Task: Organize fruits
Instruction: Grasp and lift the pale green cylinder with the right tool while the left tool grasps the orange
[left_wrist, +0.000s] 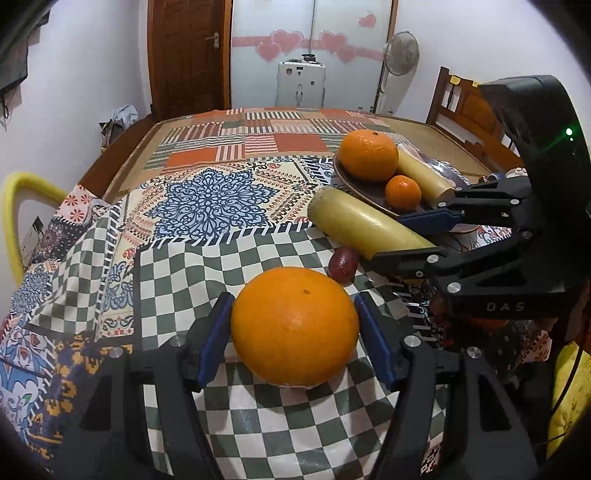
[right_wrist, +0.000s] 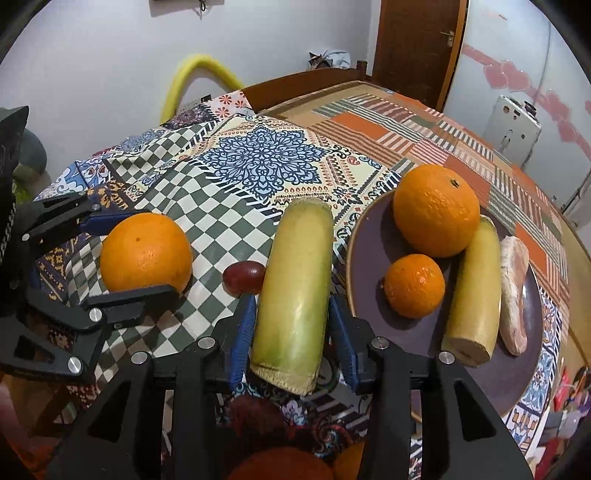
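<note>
Left hand-held gripper (left_wrist: 293, 325) jaws apart, flanking large orange (left_wrist: 294, 326) on bench (left_wrist: 207, 266). Right hand-held gripper (right_wrist: 291, 332) jaws apart around yellow stalk (right_wrist: 295, 291), beside plate (right_wrist: 369, 258).

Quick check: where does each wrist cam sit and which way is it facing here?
Left wrist: rides the left gripper, looking forward over the checkered tablecloth toward the door; its jaws flank a large orange, the right gripper entering from the right.
Right wrist: rides the right gripper, looking across the table; its jaws flank a yellow-green cylinder, plate at right, left gripper at left.
Shared: large orange, cylinder, plate, red grape.
</note>
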